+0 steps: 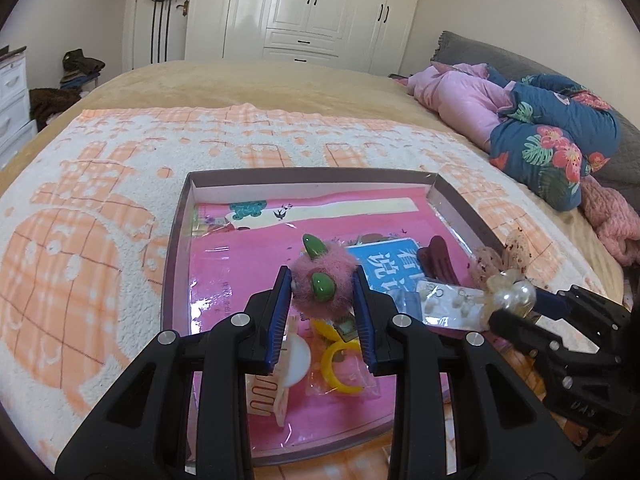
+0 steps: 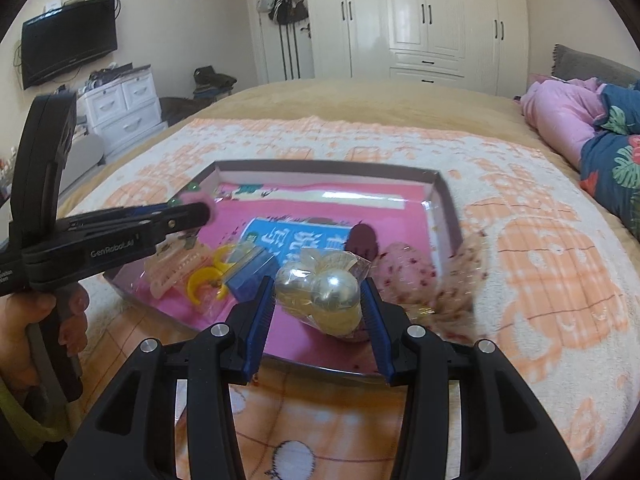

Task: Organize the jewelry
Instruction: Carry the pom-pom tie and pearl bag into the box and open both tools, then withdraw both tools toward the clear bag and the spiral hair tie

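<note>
My left gripper (image 1: 323,288) is shut on a pink fuzzy hair ornament with green horns (image 1: 320,280), held above the shallow pink-lined box (image 1: 176,240). My right gripper (image 2: 320,300) is shut on a bagged pearl hair bow (image 2: 332,292) with pink dotted gauze (image 2: 404,272), over the box's near right part; it also shows in the left wrist view (image 1: 510,296). In the box lie a yellow ring clip (image 1: 340,364), a cream claw clip (image 1: 276,396), an earring card (image 1: 448,304) and a maroon clip (image 1: 434,260).
The box sits on an orange-and-white blanket (image 1: 100,200) on a bed. Pink and blue floral bedding (image 1: 540,128) is piled at the right. A white wardrobe (image 1: 308,8) stands behind, and white drawers (image 2: 124,104) and a TV (image 2: 68,48) to the left.
</note>
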The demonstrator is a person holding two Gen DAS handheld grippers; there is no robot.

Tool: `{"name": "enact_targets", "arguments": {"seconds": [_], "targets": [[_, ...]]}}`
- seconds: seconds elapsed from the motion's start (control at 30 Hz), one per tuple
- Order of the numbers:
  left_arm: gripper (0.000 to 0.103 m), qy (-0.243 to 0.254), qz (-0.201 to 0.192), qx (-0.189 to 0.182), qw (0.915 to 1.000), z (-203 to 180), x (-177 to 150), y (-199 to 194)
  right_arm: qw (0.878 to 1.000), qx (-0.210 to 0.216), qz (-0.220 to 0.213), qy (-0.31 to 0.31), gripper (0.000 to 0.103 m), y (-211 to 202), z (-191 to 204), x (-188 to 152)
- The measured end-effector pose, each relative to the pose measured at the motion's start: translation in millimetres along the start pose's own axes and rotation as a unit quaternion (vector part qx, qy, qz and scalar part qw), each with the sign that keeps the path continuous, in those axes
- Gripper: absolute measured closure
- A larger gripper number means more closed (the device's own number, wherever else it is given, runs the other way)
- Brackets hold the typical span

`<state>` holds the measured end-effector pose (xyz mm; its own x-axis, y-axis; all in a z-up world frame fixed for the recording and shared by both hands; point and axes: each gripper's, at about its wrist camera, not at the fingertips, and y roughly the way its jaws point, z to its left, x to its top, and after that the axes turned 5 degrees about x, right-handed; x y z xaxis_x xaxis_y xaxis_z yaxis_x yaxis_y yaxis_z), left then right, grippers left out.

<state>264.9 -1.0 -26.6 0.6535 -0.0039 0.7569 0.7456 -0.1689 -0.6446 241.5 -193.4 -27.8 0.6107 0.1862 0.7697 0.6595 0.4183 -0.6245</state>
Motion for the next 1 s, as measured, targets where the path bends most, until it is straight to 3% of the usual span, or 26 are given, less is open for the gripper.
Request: {"name": "enact_targets", "arguments": {"seconds": [0.23, 0.47, 0.6, 1.0], "targets": [[0.08, 0.002, 0.009, 0.0, 1.0, 1, -4, 6, 1.0, 0.014, 0.016, -0.006, 0.06, 13, 18, -7], [0.079, 0.003, 0.008, -0.001, 1.0, 0, -5, 5, 1.0, 0.016, 0.001, -0.009, 0.047, 1, 23, -9], [0.066, 0.003, 0.001, -0.002, 1.0, -3, -6, -2, 1.0, 0.008, -0.011, 0.001, 0.046, -12, 15, -11], [0.052, 0.015, -0.025, -0.004, 0.9996, -16, -18, -39, 0.999, -0.025, -0.03, 0.03, 0.042, -47, -14, -27]]}}
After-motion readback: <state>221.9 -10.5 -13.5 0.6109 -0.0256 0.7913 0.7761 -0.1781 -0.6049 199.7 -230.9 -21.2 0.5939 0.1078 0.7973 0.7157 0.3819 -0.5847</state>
